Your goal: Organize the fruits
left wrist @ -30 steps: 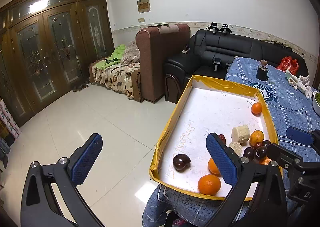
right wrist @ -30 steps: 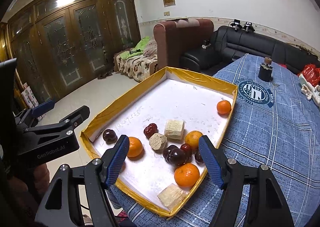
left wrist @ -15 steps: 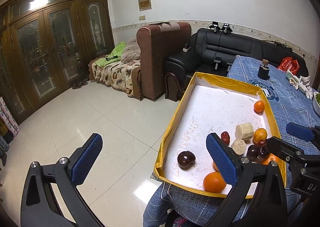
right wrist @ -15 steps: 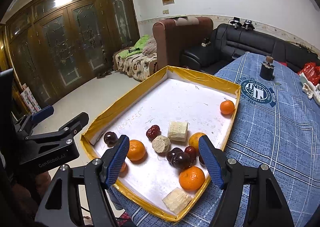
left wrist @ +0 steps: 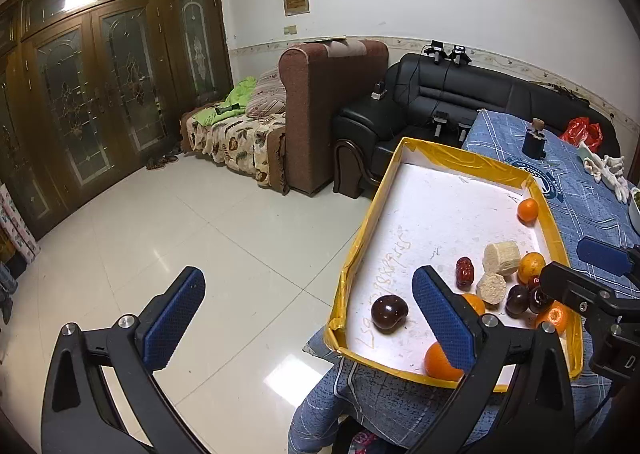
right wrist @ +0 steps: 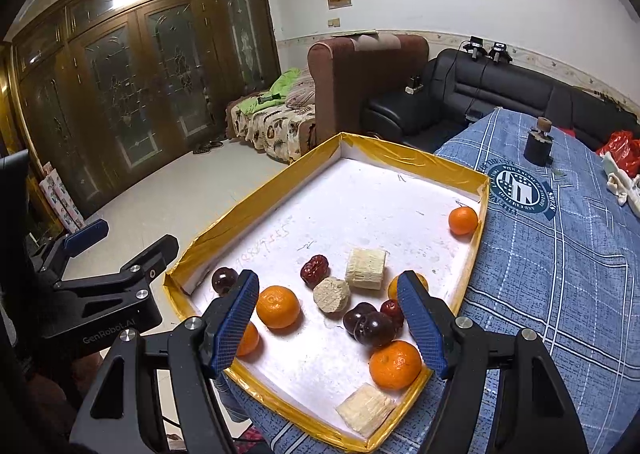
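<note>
A shallow white tray with a yellow rim [right wrist: 456, 170] [left wrist: 360, 230] sits on the table's corner. It holds several oranges [right wrist: 278, 306], dark plums [right wrist: 374, 328], red dates [right wrist: 315, 270] and pale sugarcane chunks [right wrist: 366, 268]. One orange [right wrist: 463, 220] lies apart at the far right rim. One plum [left wrist: 389, 313] lies alone near the left corner. My right gripper [right wrist: 328, 324] is open and empty above the tray's near end. My left gripper [left wrist: 308, 312] is open and empty, held left of the tray over the floor.
The table has a blue checked cloth [right wrist: 560, 254]. On it stand a small dark bottle [right wrist: 539, 144], a red bag [right wrist: 620, 144] and white gloves [left wrist: 606, 170]. A brown sofa [left wrist: 332, 110] and a black sofa [left wrist: 440, 94] stand behind. White tiled floor [left wrist: 180, 234] lies to the left.
Both grippers have pulled back slightly and shifted left, so the tray sits further right and lower in the left wrist view. No fruit has moved. Both stay open.
</note>
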A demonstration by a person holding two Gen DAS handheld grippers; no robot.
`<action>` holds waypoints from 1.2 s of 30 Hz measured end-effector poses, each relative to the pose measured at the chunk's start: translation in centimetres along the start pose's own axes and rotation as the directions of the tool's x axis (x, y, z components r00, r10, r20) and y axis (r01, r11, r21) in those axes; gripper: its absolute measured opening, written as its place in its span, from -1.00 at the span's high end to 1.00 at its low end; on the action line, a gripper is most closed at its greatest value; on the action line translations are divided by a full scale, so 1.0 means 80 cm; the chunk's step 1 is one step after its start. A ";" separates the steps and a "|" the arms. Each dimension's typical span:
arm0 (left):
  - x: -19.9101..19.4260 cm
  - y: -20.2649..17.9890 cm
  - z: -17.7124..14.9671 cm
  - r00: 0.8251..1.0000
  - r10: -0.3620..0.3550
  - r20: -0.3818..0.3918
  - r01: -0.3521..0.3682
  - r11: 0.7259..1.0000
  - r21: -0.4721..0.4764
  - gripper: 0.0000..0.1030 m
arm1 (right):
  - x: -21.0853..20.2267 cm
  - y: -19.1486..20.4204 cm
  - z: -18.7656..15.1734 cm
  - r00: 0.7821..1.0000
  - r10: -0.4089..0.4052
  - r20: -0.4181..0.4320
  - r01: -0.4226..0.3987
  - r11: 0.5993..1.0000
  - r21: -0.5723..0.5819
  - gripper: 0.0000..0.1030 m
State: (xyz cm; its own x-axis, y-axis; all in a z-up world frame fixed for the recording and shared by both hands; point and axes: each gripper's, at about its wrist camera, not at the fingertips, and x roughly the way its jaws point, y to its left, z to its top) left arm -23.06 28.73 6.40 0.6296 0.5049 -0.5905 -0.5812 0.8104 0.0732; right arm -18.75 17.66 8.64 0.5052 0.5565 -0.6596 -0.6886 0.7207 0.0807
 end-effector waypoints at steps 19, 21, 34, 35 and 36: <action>0.005 0.002 -0.003 1.000 0.012 -0.007 -0.012 1.000 -0.005 -1.00 | 0.004 0.008 -0.001 1.000 0.005 -0.002 -0.005 1.000 -0.004 -0.42; 0.004 0.003 -0.004 1.000 0.010 -0.007 -0.010 1.000 -0.006 -1.00 | 0.004 0.009 -0.001 1.000 0.006 0.000 -0.006 1.000 -0.003 -0.42; 0.000 0.002 -0.005 1.000 0.016 -0.008 -0.016 1.000 -0.001 -1.00 | 0.002 0.008 -0.002 1.000 0.008 0.001 -0.008 1.000 0.000 -0.42; -0.001 0.002 -0.006 1.000 0.018 -0.006 -0.018 1.000 0.000 -1.00 | 0.002 0.008 -0.002 1.000 0.009 0.001 -0.009 1.000 0.001 -0.42; -0.001 0.001 -0.005 1.000 0.018 -0.005 -0.018 1.000 0.001 -1.00 | 0.002 0.008 -0.002 1.000 0.009 0.001 -0.009 1.000 0.001 -0.42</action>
State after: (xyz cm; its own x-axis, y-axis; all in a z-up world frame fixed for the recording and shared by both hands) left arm -23.40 28.65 6.16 0.6161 0.5179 -0.5935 -0.5923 0.8013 0.0844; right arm -19.21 18.13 8.44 0.4991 0.5636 -0.6582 -0.6927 0.7159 0.0877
